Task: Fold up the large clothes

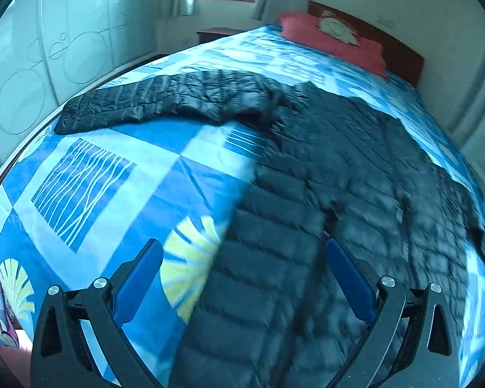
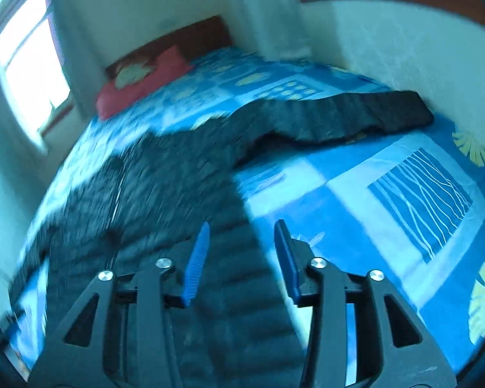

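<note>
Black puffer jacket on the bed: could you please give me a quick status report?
Left gripper open, empty. Right gripper half open, empty. Jacket flat on bedspread, sleeves out, unfolded. Nothing in the way.

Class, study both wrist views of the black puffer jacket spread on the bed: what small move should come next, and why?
Probably lower both claws onto the puffer jacket's near hem. The left claw and right claw are both open with nothing between their fingers, each hovering over the jacket's near side edges, and both sleeves lie spread out on the blue bedspread, so nothing is folded yet.
</note>
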`<state>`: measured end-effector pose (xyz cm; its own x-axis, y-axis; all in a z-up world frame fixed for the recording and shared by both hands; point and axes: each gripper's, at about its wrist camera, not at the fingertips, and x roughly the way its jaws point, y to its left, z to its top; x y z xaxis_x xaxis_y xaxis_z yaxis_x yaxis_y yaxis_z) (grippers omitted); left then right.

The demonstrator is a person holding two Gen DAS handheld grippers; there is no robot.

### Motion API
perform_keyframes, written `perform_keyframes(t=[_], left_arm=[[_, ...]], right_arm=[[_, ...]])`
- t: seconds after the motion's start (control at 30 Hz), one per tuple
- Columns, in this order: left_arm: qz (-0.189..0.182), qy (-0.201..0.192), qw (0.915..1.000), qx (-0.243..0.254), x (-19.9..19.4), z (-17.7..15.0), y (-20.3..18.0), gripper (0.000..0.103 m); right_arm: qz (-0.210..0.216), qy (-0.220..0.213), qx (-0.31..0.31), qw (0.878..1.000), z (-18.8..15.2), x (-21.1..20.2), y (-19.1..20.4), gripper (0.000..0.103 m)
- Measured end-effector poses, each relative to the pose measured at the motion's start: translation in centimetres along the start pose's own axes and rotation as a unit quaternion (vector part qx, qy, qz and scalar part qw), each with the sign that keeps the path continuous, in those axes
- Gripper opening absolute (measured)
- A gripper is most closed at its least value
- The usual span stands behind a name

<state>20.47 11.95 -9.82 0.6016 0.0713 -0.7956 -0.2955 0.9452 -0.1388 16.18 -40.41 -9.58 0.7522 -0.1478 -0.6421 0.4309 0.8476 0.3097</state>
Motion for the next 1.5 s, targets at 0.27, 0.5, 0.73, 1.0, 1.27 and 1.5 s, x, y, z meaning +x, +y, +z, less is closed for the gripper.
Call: perform_keyframes(t=[0.27,0.5,0.73,1.0,1.27,1.5], left_arm=[[0.046,0.025,0.996,-0.071,5.4,1.9,3.4,0.072],[0.067,0.048,0.9849,-0.152,8.3,1.8,6.6,0.081],[0.081,0.037,0.9857,-0.144,8.6,1.7,6.2,0.084],[0.102,0.028,0.9872,-0.119,9.2,1.5,5.6,0.086],[0.119,0.03,0.987,-0.104,9.4,1.2,5.1,0.087],[0.13,0.03,0.9864,-0.097,9.5,1.1,4.8,0.088]], right_arm=[[0.027,-0.036,0.172,0.984,6.1,5.7,-12.9,0.057],[0.032,-0.065,0.287,0.955,9.0,10.8,-23.4,0.057],[0.058,-0.094,0.365,0.925,10.1,14.4,-29.1,0.054],[0.093,-0.133,0.396,0.904,9.8,14.1,-30.5,0.054],[0.044,-0.169,0.391,0.904,11.4,13.4,-33.5,0.054],[0.077,-0.134,0.355,0.922,12.5,14.9,-30.6,0.055]])
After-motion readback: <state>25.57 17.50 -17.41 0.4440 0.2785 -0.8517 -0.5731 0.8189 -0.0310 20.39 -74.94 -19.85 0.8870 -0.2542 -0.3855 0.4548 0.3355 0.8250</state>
